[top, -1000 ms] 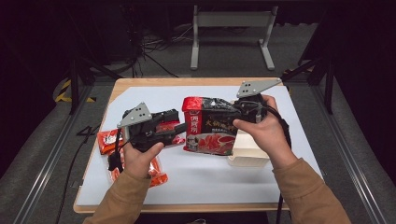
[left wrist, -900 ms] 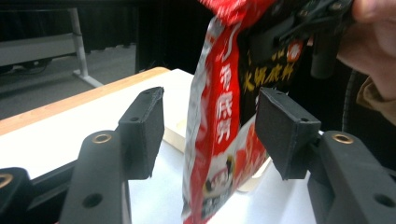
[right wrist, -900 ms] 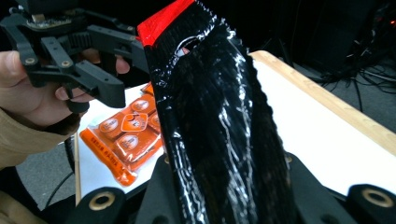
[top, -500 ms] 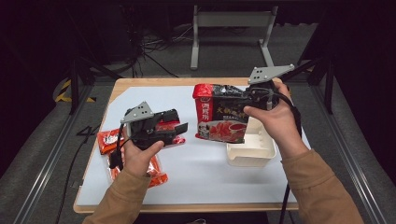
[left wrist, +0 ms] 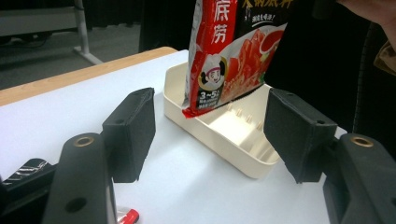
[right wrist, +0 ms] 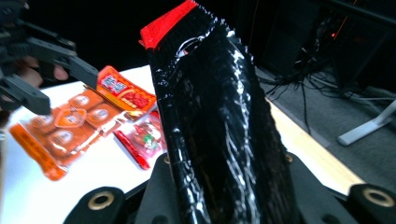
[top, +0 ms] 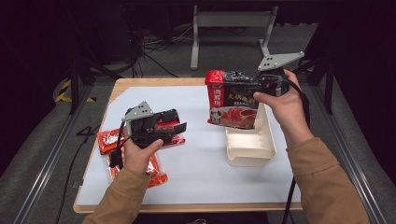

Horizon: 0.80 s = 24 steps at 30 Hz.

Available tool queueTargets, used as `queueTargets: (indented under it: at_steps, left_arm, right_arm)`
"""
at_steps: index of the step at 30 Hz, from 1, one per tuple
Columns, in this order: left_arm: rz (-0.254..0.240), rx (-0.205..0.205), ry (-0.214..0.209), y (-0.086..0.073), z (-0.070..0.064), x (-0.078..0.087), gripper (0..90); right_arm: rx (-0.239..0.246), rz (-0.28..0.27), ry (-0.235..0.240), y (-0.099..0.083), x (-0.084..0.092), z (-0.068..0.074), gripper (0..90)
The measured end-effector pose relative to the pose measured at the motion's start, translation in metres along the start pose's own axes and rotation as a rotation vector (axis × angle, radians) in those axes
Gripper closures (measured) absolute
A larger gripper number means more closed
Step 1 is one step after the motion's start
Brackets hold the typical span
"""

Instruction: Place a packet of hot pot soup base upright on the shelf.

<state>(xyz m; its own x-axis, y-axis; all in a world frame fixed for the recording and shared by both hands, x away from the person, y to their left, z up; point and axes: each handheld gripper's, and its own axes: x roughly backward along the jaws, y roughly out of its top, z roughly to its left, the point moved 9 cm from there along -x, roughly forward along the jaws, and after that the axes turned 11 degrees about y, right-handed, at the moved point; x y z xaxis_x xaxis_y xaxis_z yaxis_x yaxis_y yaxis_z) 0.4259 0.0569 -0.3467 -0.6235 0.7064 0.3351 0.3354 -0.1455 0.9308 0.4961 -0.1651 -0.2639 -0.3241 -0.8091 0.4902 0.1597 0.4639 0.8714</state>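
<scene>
red pouch [top: 232, 99] above cream tray [top: 252, 148]

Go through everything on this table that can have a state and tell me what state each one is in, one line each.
Big red and black sauce pouch: sealed, upright, held above the tray's far end.
Cream tray: flat on the table, nothing in it.
Small red and orange packets: sealed, lying flat.
Left gripper: open, holding nothing, jaws have just been opening.
Right gripper: shut on the pouch.
</scene>
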Motion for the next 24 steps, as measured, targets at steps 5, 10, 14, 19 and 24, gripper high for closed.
queueTargets:
  at_steps: [5,10,14,19,24]
  left_arm:
    - [0.004,0.007,0.010,-0.002,0.004,-0.001,35.0]
    - [0.008,0.011,0.015,-0.003,0.006,-0.002,35.0]
    - [0.010,0.015,0.017,-0.004,0.008,-0.003,35.0]
    - [0.013,0.014,0.018,-0.004,0.009,-0.003,35.1]
    - [0.018,0.013,0.020,-0.005,0.010,-0.004,35.1]
  right_arm:
    - [0.016,0.000,-0.027,-0.005,0.001,-0.016,76.7]
    - [0.009,0.015,-0.051,-0.010,0.003,-0.033,76.7]
    - [0.007,0.020,-0.067,-0.013,0.004,-0.043,76.7]
    - [0.011,0.015,-0.080,-0.017,0.007,-0.055,76.7]
    - [0.020,0.014,-0.097,-0.022,0.010,-0.066,76.7]
